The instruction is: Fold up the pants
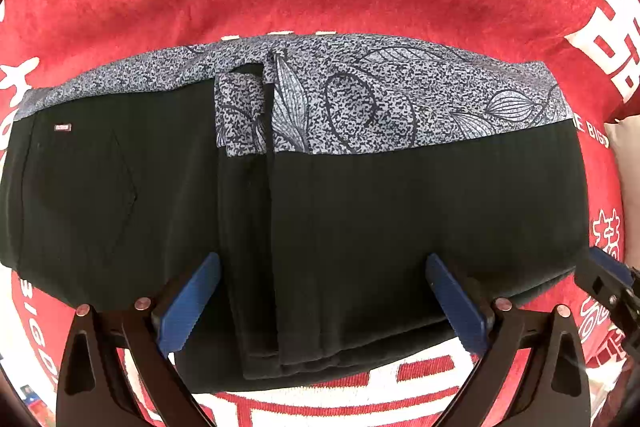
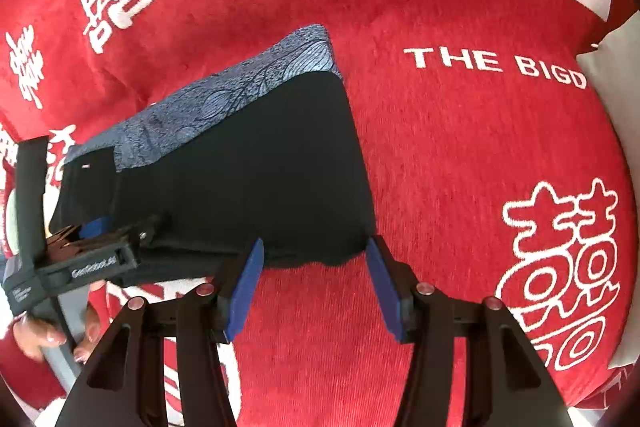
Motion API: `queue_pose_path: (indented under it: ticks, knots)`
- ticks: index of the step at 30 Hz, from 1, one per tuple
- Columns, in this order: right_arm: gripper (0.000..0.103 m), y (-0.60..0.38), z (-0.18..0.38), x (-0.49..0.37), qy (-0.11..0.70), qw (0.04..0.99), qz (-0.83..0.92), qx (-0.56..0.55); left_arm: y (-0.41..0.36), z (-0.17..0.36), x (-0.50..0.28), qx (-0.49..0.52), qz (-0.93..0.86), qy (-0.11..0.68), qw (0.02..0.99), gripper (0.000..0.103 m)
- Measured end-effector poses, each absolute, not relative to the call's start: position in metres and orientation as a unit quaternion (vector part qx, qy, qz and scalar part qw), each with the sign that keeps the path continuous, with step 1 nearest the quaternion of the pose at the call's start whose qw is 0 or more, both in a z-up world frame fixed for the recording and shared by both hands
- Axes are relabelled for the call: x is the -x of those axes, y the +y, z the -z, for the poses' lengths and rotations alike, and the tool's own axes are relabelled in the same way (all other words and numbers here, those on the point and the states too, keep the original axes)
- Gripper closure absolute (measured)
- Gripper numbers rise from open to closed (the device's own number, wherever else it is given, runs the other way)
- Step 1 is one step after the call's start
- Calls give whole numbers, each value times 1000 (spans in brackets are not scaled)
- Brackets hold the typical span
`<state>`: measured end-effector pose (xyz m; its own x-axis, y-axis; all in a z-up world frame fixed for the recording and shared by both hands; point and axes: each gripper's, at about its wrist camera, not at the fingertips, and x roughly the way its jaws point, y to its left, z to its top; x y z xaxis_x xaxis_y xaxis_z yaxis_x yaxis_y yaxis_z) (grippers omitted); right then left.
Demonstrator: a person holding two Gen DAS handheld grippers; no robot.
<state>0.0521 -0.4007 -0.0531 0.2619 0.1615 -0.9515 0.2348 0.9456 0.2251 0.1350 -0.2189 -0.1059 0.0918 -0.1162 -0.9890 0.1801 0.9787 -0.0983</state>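
The black pants (image 1: 360, 219) lie folded into a compact block on the red blanket, with a blue-grey leaf-patterned panel (image 1: 360, 95) along the far edge. My left gripper (image 1: 322, 267) is open, its blue pads spread above the near edge of the pants and holding nothing. In the right wrist view the same folded pants (image 2: 260, 167) sit left of centre. My right gripper (image 2: 314, 251) is open and empty at the pants' near right corner. The left gripper (image 2: 92, 239) shows there over the pants' left end.
A red blanket (image 2: 460, 155) with white characters and the words "THE BIGD" covers the surface. A white pillow or sheet (image 2: 612, 67) shows at the right edge. The person's hand (image 2: 44, 335) holds the left gripper's handle at lower left.
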Motion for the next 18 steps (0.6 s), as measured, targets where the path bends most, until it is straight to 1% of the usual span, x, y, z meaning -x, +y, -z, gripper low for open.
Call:
queue_pose_path:
  ticks: [8,11,15,18]
  knots:
    - [42,-414,40,-29,594,765,-9,-250,-218,108,-136,-19,99,673,733,0]
    - [41,-412,38,-26,601,756,-20,-259,-216,118,-142,-9,103,674,731,0]
    - [38,-401,39,-22,613,742,-37,-269,-211,120,-144,-3,104,676,730,0]
    - [38,-386,39,-23,627,735,-46,-253,-203,112,-140,9,99,673,733,0]
